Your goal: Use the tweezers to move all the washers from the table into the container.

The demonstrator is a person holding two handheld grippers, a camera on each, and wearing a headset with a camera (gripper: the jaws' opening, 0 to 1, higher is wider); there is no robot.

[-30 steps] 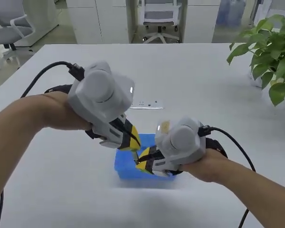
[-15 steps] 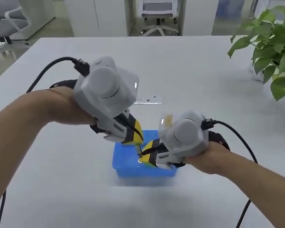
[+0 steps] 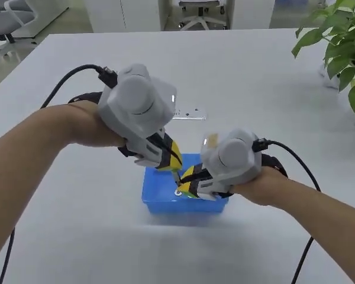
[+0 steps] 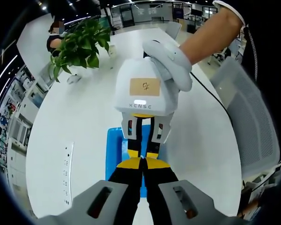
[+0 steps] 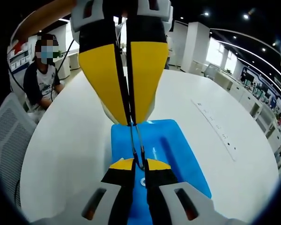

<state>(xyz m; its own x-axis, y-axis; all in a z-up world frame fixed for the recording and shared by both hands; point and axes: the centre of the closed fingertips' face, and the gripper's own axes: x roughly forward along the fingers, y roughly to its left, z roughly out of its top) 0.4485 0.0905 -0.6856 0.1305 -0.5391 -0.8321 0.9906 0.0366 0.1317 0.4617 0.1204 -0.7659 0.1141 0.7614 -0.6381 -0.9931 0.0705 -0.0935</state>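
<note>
Both tongs meet tip to tip at the head view's lower centre. The left gripper [image 3: 170, 161] and right gripper [image 3: 186, 188] are each pinched narrow on the tweezers [image 3: 177, 177] over the blue container [image 3: 160, 201]. Left gripper view: its jaws press together at lower centre. Right gripper view: a washer [image 5: 143, 182] lies inside the container at bottom centre.
</note>
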